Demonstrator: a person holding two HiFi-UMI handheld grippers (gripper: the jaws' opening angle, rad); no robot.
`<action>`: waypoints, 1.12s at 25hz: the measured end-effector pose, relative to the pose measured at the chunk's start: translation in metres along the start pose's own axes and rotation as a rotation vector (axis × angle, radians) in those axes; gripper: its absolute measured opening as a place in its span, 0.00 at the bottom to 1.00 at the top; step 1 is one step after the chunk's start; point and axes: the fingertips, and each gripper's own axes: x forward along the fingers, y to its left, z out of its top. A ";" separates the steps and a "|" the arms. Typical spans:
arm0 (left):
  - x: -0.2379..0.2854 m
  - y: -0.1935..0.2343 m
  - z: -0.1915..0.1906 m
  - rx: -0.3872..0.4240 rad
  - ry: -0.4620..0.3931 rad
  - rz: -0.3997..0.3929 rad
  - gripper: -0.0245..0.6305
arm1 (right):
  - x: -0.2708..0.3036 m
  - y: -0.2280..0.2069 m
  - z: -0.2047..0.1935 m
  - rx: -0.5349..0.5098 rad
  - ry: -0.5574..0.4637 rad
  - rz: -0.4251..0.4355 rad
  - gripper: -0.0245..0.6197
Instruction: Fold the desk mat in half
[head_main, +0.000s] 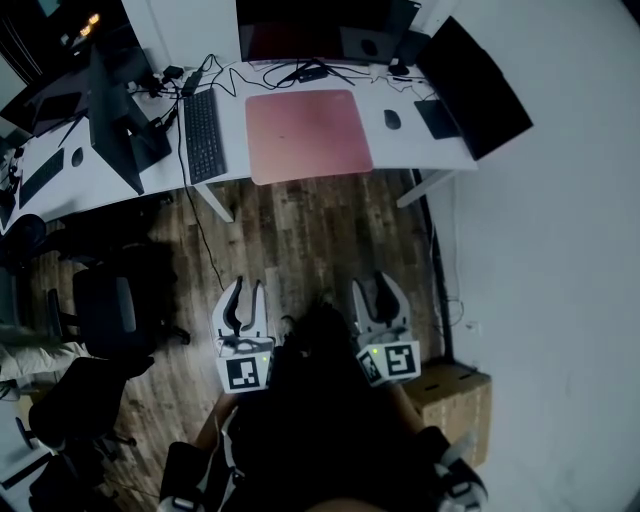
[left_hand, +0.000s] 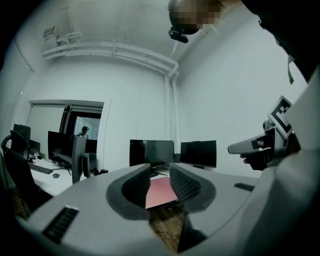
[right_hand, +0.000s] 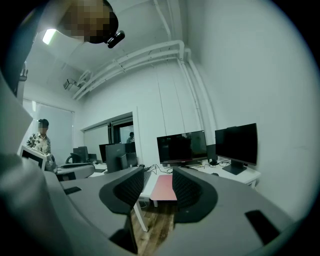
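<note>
Pink desk mat well beyond jaws

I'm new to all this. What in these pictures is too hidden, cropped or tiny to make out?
- Desk mat: in the left gripper view, the fingers cover its sides; only a strip shows.
- Centre monitor: head view, cut off by the top edge.
- Cables behind the desk mat: head view, too small and dim to trace.
</note>
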 end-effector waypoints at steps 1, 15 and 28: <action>0.003 0.000 0.000 -0.003 0.000 0.002 0.20 | 0.002 -0.004 -0.002 -0.007 0.006 -0.001 0.28; 0.104 -0.019 -0.011 0.030 0.053 0.033 0.32 | 0.096 -0.069 0.005 0.026 0.047 0.083 0.28; 0.225 -0.036 -0.034 0.143 0.186 0.137 0.35 | 0.209 -0.156 0.006 -0.072 0.124 0.234 0.28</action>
